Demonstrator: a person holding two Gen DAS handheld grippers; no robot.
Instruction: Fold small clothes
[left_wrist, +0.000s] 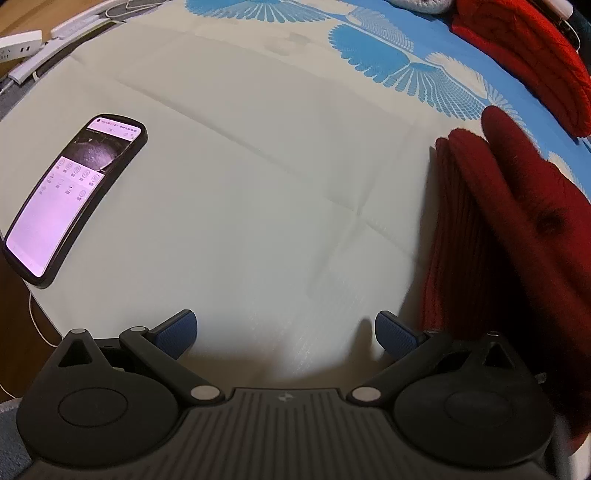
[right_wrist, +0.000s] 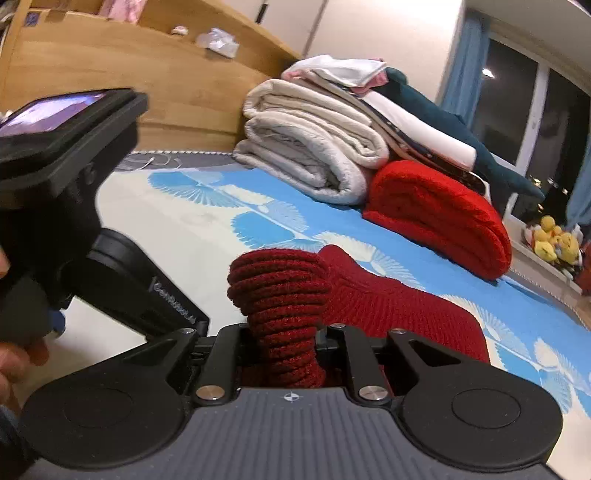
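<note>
A dark red knit garment (left_wrist: 498, 229) lies on the cream and blue bedsheet (left_wrist: 258, 166), at the right edge of the left wrist view. My left gripper (left_wrist: 286, 332) points down at bare cream sheet just left of it, open, its blue pads (left_wrist: 177, 332) wide apart with nothing between them. In the right wrist view my right gripper (right_wrist: 284, 339) is shut on the garment's ribbed end (right_wrist: 280, 288), which bunches up between the jaws and hides the fingertips. The rest of the garment (right_wrist: 388, 306) trails flat to the right.
A lit phone (left_wrist: 74, 195) lies on the sheet at the left. A bright red folded knit (right_wrist: 443, 221) and a stack of folded blankets (right_wrist: 314, 155) sit by the wooden headboard (right_wrist: 147, 74). A power strip (left_wrist: 18, 44) lies off the bed. A hand (right_wrist: 14, 354) holds the left tool.
</note>
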